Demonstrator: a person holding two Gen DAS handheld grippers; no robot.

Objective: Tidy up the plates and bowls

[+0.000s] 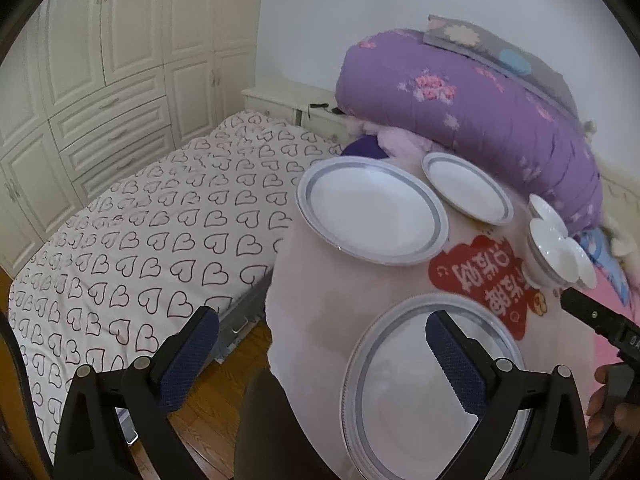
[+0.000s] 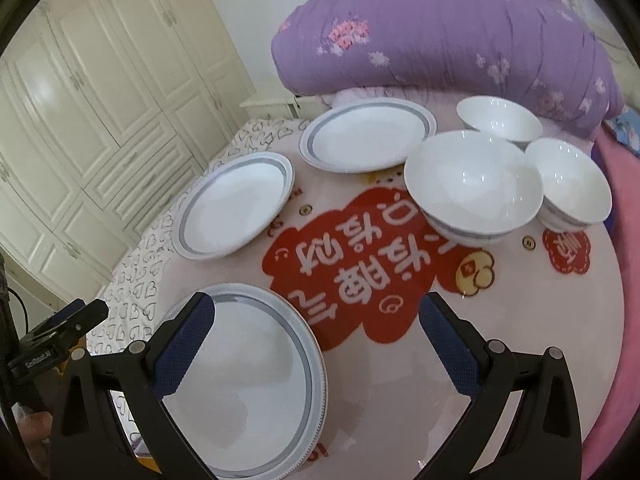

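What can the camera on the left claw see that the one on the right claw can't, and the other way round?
Only the left wrist view shows the full stretch of the heart-print bed, the wooden floor and a flower-shaped dish.

Only the right wrist view shows the three white bowls: the large bowl and the two small bowls behind and beside it.

Both show the nearest plate, the two farther plates, the purple quilt, the red sticker and the white wardrobe.
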